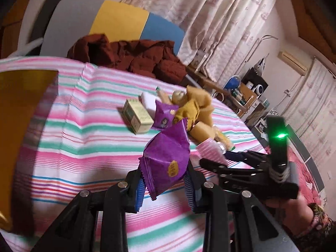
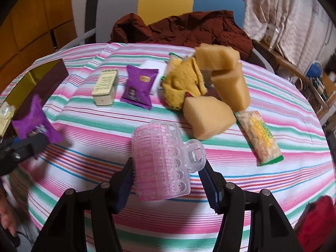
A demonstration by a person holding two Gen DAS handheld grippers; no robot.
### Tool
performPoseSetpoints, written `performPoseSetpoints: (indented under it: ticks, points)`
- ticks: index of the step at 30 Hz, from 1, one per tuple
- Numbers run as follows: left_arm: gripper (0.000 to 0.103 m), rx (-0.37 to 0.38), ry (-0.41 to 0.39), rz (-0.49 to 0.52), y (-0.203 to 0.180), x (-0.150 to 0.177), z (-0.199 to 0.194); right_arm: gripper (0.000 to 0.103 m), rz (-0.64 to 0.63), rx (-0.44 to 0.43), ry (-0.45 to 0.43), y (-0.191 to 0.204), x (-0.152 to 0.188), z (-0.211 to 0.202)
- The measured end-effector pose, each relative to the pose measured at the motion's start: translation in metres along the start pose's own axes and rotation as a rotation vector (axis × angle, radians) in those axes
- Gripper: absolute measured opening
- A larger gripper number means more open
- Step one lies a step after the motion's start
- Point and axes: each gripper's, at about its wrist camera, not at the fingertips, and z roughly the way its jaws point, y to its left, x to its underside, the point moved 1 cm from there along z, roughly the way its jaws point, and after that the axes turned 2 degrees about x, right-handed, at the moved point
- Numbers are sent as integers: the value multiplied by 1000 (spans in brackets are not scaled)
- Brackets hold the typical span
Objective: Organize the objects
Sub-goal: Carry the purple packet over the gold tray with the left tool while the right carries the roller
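Observation:
My left gripper [image 1: 166, 187] is shut on a purple snack packet [image 1: 166, 157] and holds it above the striped bedspread [image 1: 84, 147]; the same packet shows at the left of the right wrist view [image 2: 34, 124]. My right gripper [image 2: 168, 180] is shut on a clear pink hair claw clip [image 2: 163, 163], also seen in the left wrist view [image 1: 210, 150]. On the bedspread lie a small cream box [image 2: 105, 88], a second purple packet [image 2: 139, 87], a yellow cloth [image 2: 182, 82], several tan sponge blocks [image 2: 208, 117] and a long snack pack [image 2: 260, 136].
A gold-lined box [image 1: 23, 113] stands at the left edge, also in the right wrist view [image 2: 35, 79]. A dark red jacket [image 2: 189, 29] lies at the back by a grey, yellow and blue panel [image 2: 166, 0]. A red object [image 2: 317, 220] sits at the lower right. Curtains and shelves stand at the right.

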Motion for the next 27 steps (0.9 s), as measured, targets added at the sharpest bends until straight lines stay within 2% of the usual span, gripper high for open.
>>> performPoseSetpoints:
  ticks: [4, 12, 17, 22, 27]
  points:
    - [32, -13, -53, -3, 8, -6, -29, 61, -27, 0, -18, 9, 1, -1]
    - [32, -143, -124, -54, 56, -15, -80, 61, -42, -22, -26, 19, 4, 0]
    - [32, -221, -112, -129, 94, -12, -95, 61, -73, -42, -48, 30, 7, -2]
    - [32, -303, -57, -202, 132, -5, -99, 61, -102, -74, -101, 44, 8, -10]
    - [32, -356, -23, -216, 153, 0, -103, 61, -96, -127, -157, 60, 6, -25]
